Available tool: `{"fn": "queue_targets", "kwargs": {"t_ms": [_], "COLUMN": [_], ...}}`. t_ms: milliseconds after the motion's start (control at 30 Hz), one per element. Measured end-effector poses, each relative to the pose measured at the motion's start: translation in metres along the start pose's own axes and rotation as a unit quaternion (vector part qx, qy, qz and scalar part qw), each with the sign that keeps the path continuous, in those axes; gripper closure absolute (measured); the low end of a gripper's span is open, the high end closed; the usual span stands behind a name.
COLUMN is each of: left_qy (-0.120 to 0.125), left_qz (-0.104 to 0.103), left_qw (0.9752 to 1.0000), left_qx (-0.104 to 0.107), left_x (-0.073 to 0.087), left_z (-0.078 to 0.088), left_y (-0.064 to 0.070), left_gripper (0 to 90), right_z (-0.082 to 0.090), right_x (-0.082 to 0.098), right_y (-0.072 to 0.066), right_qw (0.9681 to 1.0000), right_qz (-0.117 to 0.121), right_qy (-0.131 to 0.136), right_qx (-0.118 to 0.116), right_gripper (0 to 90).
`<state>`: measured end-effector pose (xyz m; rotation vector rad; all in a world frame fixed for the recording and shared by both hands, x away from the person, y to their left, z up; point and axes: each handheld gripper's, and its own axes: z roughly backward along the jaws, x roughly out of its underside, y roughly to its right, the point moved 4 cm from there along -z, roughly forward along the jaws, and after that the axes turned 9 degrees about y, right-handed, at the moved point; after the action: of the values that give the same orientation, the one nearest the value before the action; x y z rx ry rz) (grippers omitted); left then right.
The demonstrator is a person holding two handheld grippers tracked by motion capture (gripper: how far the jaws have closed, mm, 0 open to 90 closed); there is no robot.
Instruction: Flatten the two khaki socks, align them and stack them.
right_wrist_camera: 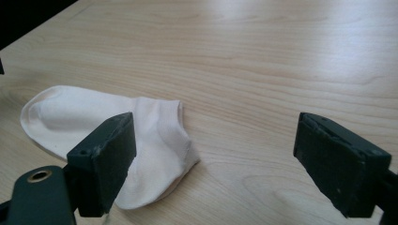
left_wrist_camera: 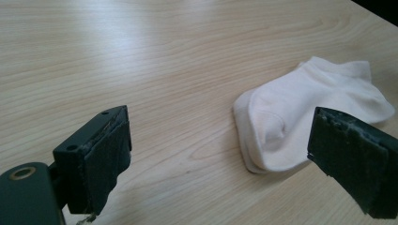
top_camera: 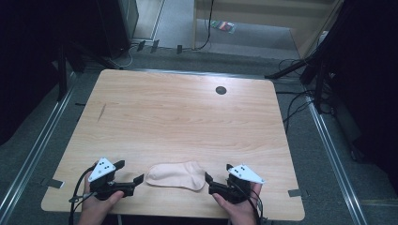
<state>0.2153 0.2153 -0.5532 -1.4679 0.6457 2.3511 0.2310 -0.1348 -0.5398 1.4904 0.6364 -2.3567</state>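
Note:
A white ankle sock (top_camera: 176, 175) lies flat near the front edge of the wooden table (top_camera: 178, 117). My left gripper (top_camera: 129, 173) rests on the table just left of the sock, open and holding nothing. In the left gripper view the sock (left_wrist_camera: 305, 117) lies ahead to the right, partly behind the right jaw. My right gripper (top_camera: 218, 174) sits just right of the sock, open and holding nothing as well. In the right gripper view the sock (right_wrist_camera: 103, 117) spreads to the left, its near end behind the left jaw.
A dark round cable hole (top_camera: 221, 90) marks the table's far side. Cables and black stands run along the floor past the far and right edges. A hand holds each gripper at the front edge.

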Motion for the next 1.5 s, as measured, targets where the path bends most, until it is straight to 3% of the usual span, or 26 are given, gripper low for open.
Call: {"fn": "queue_targets", "kwargs": {"t_ms": [167, 333, 367, 400, 467, 533, 600, 767, 800, 1067, 1133, 1167, 1333, 1500], "left_qy": [0.01, 0.016, 0.016, 0.016, 0.019, 0.018, 0.019, 0.02, 0.021, 0.028, 0.029, 0.029, 0.03, 0.034], "left_qz": [0.01, 0.012, 0.013, 0.015, 0.022, 0.023, 0.024, 0.029, 0.031, 0.026, 0.034, 0.034, 0.031, 0.04], "left_qw": [0.9997, 0.9984, 0.9981, 0.9977, 0.9968, 0.9962, 0.9953, 0.9931, 0.9929, 0.988, 0.9862, 0.9862, 0.9812, 0.9794], "left_qx": [-0.021, -0.054, -0.057, -0.065, -0.075, -0.082, -0.092, -0.111, -0.113, -0.15, -0.16, -0.16, -0.188, -0.195], "left_x": [0.001, 0.002, 0.002, 0.003, 0.003, 0.003, 0.004, 0.006, 0.006, 0.007, 0.007, 0.007, 0.009, 0.011], "left_z": [0.006, 0.013, 0.014, 0.015, 0.017, 0.019, 0.021, 0.027, 0.029, 0.042, 0.048, 0.048, 0.059, 0.067], "left_y": [-0.018, -0.043, -0.047, -0.053, -0.061, -0.067, -0.074, -0.09, -0.093, -0.115, -0.123, -0.123, -0.139, -0.15], "left_gripper": [7.2, 7.3, 7.3, 7.3, 7.3, 7.3, 7.3, 7.5, 7.5, 7.5, 7.5, 7.5, 7.5, 7.5], "right_z": [0.008, 0.014, 0.016, 0.016, 0.021, 0.022, 0.026, 0.031, 0.034, 0.045, 0.051, 0.051, 0.063, 0.067], "right_x": [-0.003, -0.006, -0.006, -0.006, -0.006, -0.006, -0.004, -0.001, 0.0, 0.005, 0.007, 0.007, 0.01, 0.01], "right_y": [0.013, 0.038, 0.049, 0.049, 0.066, 0.07, 0.085, 0.104, 0.113, 0.146, 0.158, 0.158, 0.177, 0.183], "right_qw": [0.9997, 0.9981, 0.9974, 0.9974, 0.9963, 0.9961, 0.9947, 0.9931, 0.9922, 0.9881, 0.986, 0.986, 0.9828, 0.9816], "right_qz": [0.004, 0.006, 0.003, 0.003, -0.002, -0.004, -0.008, -0.014, -0.017, -0.029, -0.034, -0.034, -0.051, -0.051], "right_qy": [0.018, 0.031, 0.036, 0.036, 0.039, 0.04, 0.037, 0.032, 0.031, 0.028, 0.028, 0.028, 0.031, 0.034], "right_qx": [0.017, 0.052, 0.062, 0.062, 0.076, 0.079, 0.095, 0.112, 0.12, 0.149, 0.161, 0.161, 0.175, 0.181], "right_gripper": [12.7, 12.7, 12.7, 12.7, 12.8, 12.8, 12.8, 12.9, 12.9, 13.0, 13.0, 13.0, 13.2, 13.2]}}
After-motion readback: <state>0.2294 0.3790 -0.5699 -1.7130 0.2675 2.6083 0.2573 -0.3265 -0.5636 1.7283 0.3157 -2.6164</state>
